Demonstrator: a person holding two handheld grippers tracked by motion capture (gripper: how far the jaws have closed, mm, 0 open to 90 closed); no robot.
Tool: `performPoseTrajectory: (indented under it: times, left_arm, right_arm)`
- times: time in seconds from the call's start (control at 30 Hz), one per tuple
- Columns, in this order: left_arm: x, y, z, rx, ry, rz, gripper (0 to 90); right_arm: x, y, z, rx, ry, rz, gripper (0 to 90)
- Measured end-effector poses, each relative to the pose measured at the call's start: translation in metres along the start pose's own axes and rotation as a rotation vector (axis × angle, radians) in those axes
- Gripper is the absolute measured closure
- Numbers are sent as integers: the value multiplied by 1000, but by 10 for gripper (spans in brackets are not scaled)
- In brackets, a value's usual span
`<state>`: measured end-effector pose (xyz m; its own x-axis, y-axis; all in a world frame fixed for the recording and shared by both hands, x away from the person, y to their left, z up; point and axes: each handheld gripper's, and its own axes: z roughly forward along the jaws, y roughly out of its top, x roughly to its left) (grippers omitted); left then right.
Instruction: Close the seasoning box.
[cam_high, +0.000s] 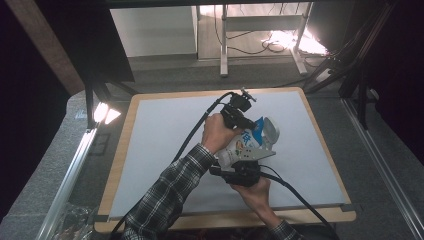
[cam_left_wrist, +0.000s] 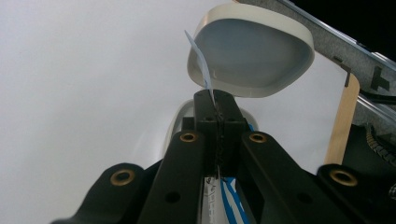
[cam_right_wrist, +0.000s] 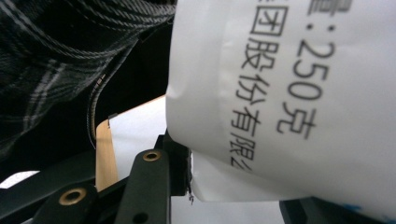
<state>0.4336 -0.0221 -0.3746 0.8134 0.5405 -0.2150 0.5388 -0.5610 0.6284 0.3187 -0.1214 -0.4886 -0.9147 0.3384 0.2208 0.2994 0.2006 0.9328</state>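
Observation:
A white pouch (cam_high: 243, 146) with blue and green print is held up over the table between my two grippers. My left gripper (cam_high: 244, 122) is shut on the pouch's thin top edge (cam_left_wrist: 201, 63), its jaws (cam_left_wrist: 217, 101) pressed flat together. Just beyond it, an off-white bowl (cam_left_wrist: 252, 51) stands tilted with its hollow toward the left gripper's camera; in the high view the bowl (cam_high: 271, 131) sits right of the pouch. My right gripper (cam_high: 241, 165) grips the pouch's lower end from below. In the right gripper view the printed pouch (cam_right_wrist: 289, 93) fills the gap between the jaws (cam_right_wrist: 233, 186).
A pale mat (cam_high: 165, 150) covers the wood-rimmed table (cam_high: 119, 165). The plaid sleeve (cam_right_wrist: 56, 56) of the left arm crosses close to the right gripper. Black cables (cam_high: 192, 135) trail from both grippers. Metal rails (cam_high: 75, 170) flank the table.

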Motion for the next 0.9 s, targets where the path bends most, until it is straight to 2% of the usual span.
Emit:
performPoseTrajectory:
  times: [0.5,0.53,0.9]
  left_arm:
    - [-1,-7,-5,-52,11,55,898]
    - [-2,-8,-5,-60,10,47,898]
    - [-2,-14,-12,-92,3,73,898]
  right_arm:
    - [-3,-5,2,22,-20,-20,614]
    - [-3,-6,2,24,-25,-22,612]
    - [-5,-11,4,44,-44,-27,589]
